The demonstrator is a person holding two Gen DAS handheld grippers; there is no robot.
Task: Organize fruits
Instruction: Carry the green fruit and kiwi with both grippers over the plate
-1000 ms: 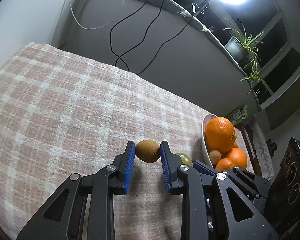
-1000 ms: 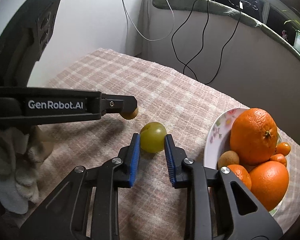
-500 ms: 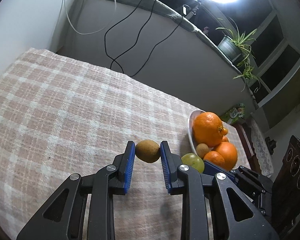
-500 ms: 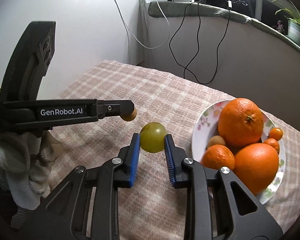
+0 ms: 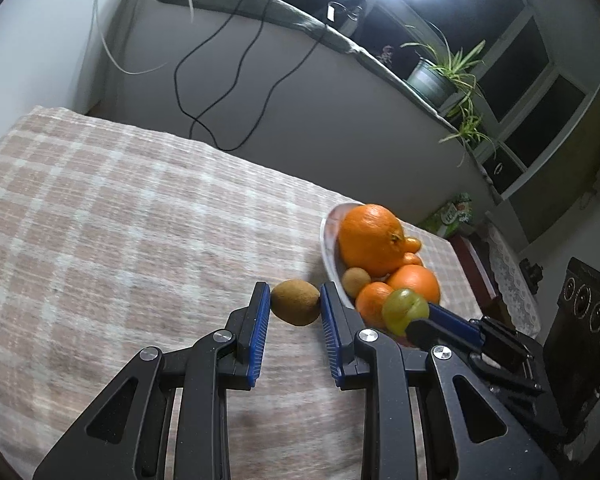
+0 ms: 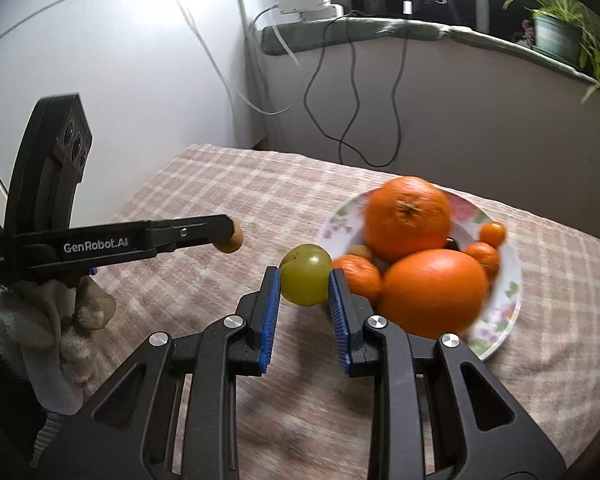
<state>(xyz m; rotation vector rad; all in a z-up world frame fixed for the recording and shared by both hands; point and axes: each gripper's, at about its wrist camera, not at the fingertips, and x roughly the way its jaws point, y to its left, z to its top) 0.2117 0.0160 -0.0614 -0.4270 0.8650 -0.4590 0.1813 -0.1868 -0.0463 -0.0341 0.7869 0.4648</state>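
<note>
My left gripper (image 5: 295, 309) is shut on a brown kiwi (image 5: 295, 302), held above the checked tablecloth just left of the plate. My right gripper (image 6: 305, 280) is shut on a green plum (image 6: 306, 274), held above the cloth at the plate's near left rim. The floral plate (image 6: 504, 308) holds several oranges (image 6: 432, 294), small tangerines and a kiwi. In the left wrist view the plate (image 5: 327, 240) is at right, with the plum (image 5: 404, 310) in front of it. In the right wrist view the left gripper's kiwi (image 6: 232, 240) shows at left.
The table has a pink checked cloth (image 5: 120, 220). A wall with hanging cables (image 6: 352, 92) stands behind it. A sill with a potted plant (image 5: 436, 76) runs along the back. A dark appliance (image 5: 576, 320) stands at the far right. A gloved hand (image 6: 44, 340) holds the left gripper.
Both grippers have risen and moved towards the plate with their fruit. The plum is now by the plate's left rim; the kiwi is closer to the plate.
</note>
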